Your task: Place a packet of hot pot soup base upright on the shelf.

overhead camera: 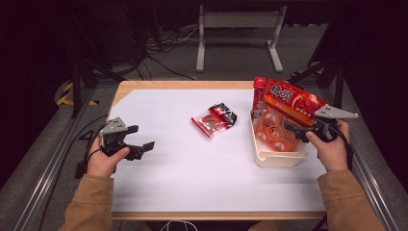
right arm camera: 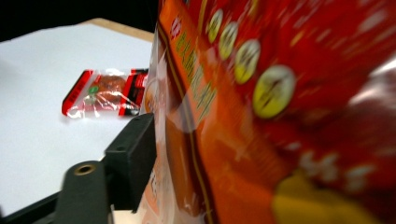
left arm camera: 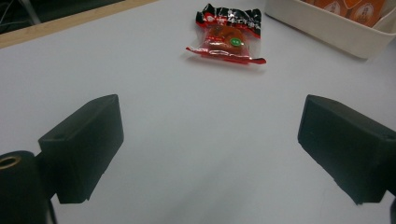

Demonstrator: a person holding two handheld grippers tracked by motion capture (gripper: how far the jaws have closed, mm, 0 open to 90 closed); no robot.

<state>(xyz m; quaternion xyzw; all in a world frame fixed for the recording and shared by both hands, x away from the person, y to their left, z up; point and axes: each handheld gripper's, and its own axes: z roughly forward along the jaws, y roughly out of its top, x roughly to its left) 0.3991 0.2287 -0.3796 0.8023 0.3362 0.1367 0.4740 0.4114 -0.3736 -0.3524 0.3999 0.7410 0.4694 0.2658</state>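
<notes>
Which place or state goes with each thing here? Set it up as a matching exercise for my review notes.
Things:
1. large red noodle pack
2. small snack packet
3. left tool
4. cream bin

Places or states:
a. lying flat on the white table top, untouched
b. at the table's right side, with orange packs inside
c. open, nothing between its jaws, at the table's left side
d. tilted over the bin, at the right tool

Pairs: 1-d, 2-a, 3-c, 4-b
</notes>
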